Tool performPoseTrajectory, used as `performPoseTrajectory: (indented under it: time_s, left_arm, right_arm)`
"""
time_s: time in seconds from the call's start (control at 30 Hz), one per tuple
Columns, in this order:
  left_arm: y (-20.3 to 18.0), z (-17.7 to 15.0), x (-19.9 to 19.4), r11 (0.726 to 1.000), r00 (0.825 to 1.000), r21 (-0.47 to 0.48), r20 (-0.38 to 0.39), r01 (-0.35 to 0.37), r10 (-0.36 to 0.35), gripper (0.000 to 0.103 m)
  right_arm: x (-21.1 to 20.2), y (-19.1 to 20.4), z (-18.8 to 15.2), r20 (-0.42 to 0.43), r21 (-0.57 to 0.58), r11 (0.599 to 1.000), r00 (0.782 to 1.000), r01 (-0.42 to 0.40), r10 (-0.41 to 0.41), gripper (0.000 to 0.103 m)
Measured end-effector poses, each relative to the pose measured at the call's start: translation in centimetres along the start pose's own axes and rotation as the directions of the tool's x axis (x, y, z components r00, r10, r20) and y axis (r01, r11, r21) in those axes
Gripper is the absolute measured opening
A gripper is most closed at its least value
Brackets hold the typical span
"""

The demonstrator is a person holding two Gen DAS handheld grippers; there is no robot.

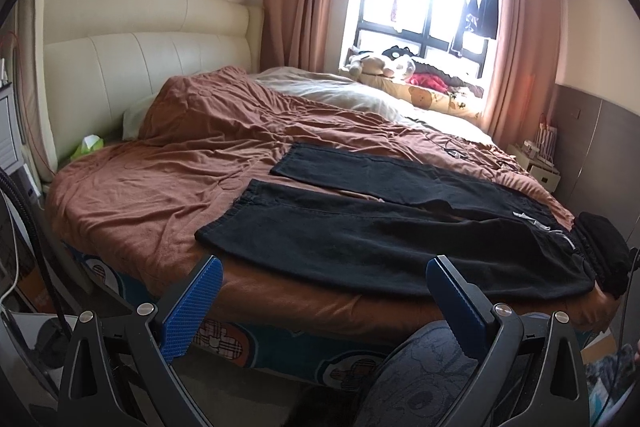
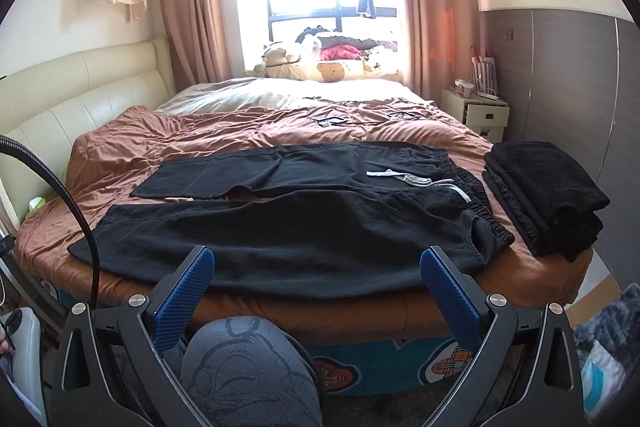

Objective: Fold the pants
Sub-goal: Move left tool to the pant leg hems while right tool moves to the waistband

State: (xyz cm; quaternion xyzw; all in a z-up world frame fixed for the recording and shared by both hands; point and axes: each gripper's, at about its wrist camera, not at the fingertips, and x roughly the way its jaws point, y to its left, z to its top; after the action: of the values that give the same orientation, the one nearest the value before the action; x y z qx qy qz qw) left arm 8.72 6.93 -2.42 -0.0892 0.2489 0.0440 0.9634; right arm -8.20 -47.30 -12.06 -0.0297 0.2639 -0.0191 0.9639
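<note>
A pair of black pants [image 1: 360,239] lies flat on the brown bed cover [image 1: 160,163], legs spread toward the left, elastic waist with a white drawstring [image 2: 416,181] at the right. The pants also show in the right wrist view [image 2: 280,227]. My left gripper [image 1: 324,279] is open and empty, held off the bed's near edge just short of the near leg. My right gripper [image 2: 316,267] is open and empty, also off the near edge, in front of the near leg and hip.
A stack of folded black clothes [image 2: 548,199] sits at the bed's right corner. Black hangers [image 2: 332,121] lie farther back on the cover. A padded headboard [image 1: 140,67] is at the left, a nightstand [image 2: 480,111] at the right. The person's knee [image 2: 248,375] is below the grippers.
</note>
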Motion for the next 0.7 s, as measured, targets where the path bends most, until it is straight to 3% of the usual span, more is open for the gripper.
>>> performPoseTrajectory:
  time_s: [0.33, 0.53, 0.7]
  left_arm:
    - [2.7, 0.7, 5.2, 0.998, 0.998, -0.067, -0.069, -0.01, 0.005, 0.103]
    - [6.1, 0.9, 9.0, 0.985, 0.99, -0.172, -0.139, -0.033, 0.009, 0.103]
    - [8.5, 0.7, 12.1, 0.973, 0.981, -0.227, -0.194, -0.049, 0.004, 0.094]
  right_arm:
    - [0.9, -0.1, 2.0, 0.005, 0.04, 0.998, 0.999, 0.054, -0.054, 0.103]
    - [1.8, -0.8, 2.8, 0.003, 0.096, 0.992, 0.996, 0.086, -0.087, 0.103]
    - [3.0, -2.8, 3.8, -0.039, 0.167, 0.98, 0.994, 0.104, -0.099, 0.103]
